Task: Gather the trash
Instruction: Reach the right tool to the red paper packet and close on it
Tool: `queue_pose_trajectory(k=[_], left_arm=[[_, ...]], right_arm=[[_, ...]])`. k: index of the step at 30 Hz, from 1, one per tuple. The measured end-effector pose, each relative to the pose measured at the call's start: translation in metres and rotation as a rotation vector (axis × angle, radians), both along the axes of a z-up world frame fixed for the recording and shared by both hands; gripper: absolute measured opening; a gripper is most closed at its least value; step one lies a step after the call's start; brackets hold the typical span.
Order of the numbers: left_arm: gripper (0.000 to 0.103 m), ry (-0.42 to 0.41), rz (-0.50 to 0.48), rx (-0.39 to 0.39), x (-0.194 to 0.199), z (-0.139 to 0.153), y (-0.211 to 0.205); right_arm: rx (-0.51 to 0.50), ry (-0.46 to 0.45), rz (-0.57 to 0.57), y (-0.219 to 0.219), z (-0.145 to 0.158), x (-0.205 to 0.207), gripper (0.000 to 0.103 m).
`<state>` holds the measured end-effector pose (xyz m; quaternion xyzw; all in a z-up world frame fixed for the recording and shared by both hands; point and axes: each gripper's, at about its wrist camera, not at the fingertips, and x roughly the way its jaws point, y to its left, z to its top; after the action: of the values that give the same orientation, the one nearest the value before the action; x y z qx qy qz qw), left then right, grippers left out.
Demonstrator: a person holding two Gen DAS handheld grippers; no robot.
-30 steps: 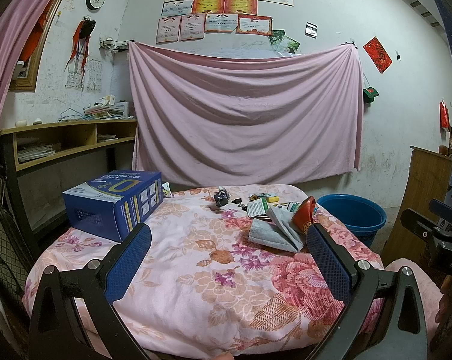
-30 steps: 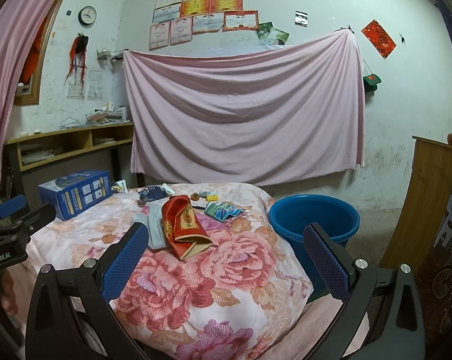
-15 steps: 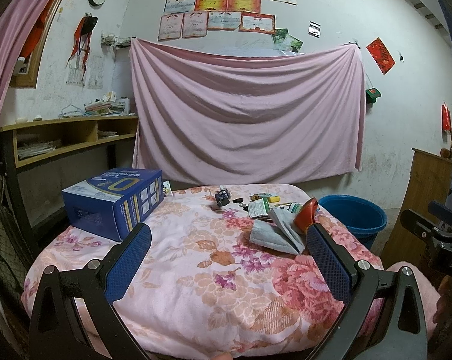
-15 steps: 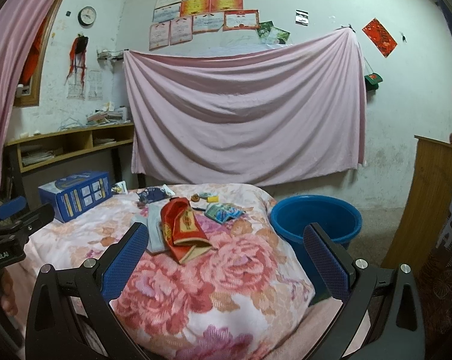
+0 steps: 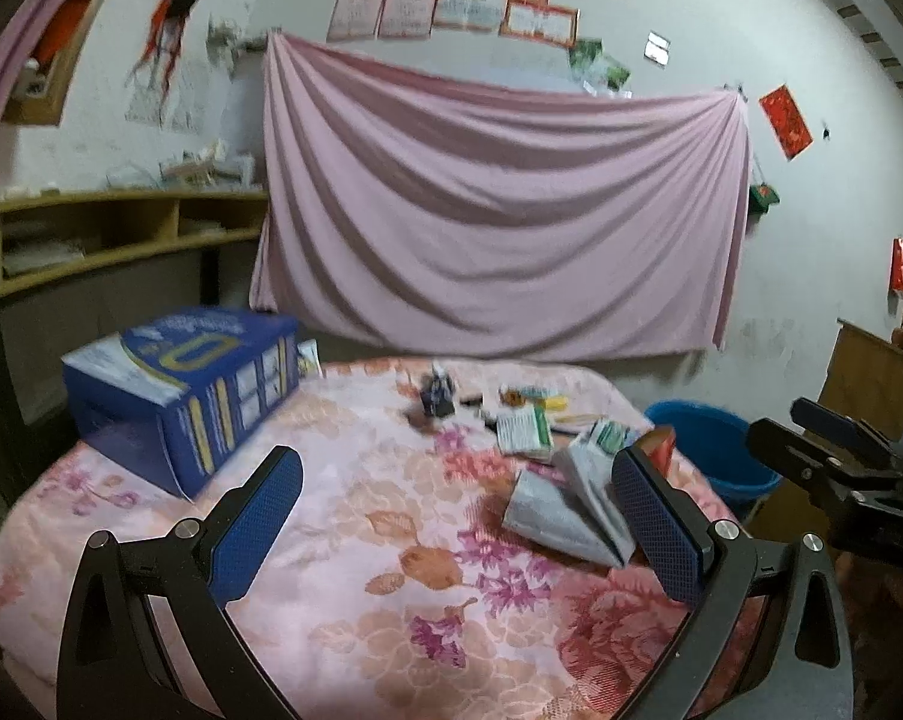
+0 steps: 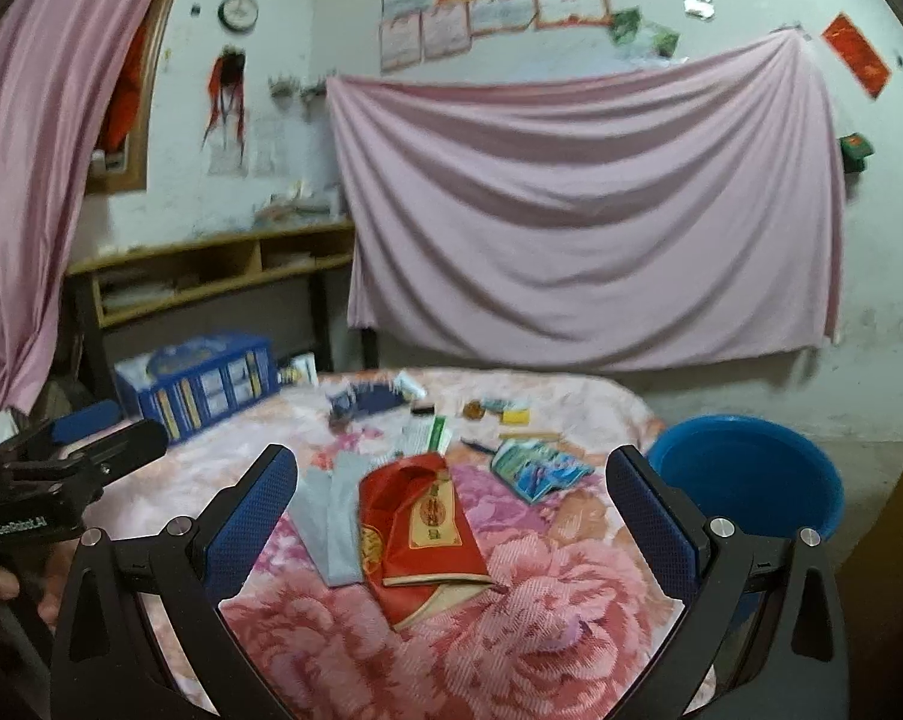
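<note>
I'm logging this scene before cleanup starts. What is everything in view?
red packet: 1, red and gold, table front
grey sleeve: 1, grey, beside the red packet
blue-green wrapper: 1, right of the red packet
small litter: several, mixed, table rear
blue box: 1, blue, table's left
basin: 1, blue, floor, right of table
floral cover: 1, pink, over table
pink sheet: 1, on wall
left gripper: jaws open, empty
right gripper: jaws open, empty
</note>
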<state>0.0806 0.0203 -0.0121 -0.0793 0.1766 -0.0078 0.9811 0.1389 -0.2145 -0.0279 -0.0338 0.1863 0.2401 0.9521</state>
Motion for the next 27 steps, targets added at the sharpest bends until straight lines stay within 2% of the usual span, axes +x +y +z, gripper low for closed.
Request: queue_pose_trajectory(k=[4, 6, 8, 10, 12, 17, 19, 22, 27], left_arm=[[0.099, 0.063, -0.033, -0.039, 0.014, -0.006, 0.0], [0.096, 0.079, -0.059, -0.047, 0.017, -0.007, -0.001], [0.09, 0.106, -0.082, -0.039, 0.026, -0.008, -0.007], [0.077, 0.139, -0.103, -0.032, 0.034, -0.009, -0.01], [0.069, 0.168, -0.117, -0.027, 0.043, -0.012, -0.013], [0.058, 0.233, -0.131, -0.033, 0.059, -0.022, -0.014], [0.055, 0.268, -0.14, -0.057, 0.065, -0.026, -0.013], [0.053, 0.313, -0.157, -0.105, 0.075, -0.031, -0.009], [0.05, 0.383, -0.19, -0.2, 0.089, -0.039, -0.005]], right_arm=[[0.0, 0.106, 0.026, 0.001, -0.015, 0.017, 0.103], [0.002, 0.153, 0.039, 0.001, -0.022, 0.023, 0.099], [-0.007, 0.189, 0.047, 0.0, -0.028, 0.029, 0.097], [-0.018, 0.215, 0.06, 0.002, -0.032, 0.035, 0.093], [-0.013, 0.245, 0.077, 0.004, -0.034, 0.042, 0.09], [0.0, 0.302, 0.118, 0.011, -0.039, 0.057, 0.088], [-0.005, 0.331, 0.133, 0.015, -0.044, 0.063, 0.085], [-0.008, 0.371, 0.154, 0.017, -0.051, 0.068, 0.064], [0.008, 0.395, 0.169, 0.015, -0.055, 0.07, 0.063]])
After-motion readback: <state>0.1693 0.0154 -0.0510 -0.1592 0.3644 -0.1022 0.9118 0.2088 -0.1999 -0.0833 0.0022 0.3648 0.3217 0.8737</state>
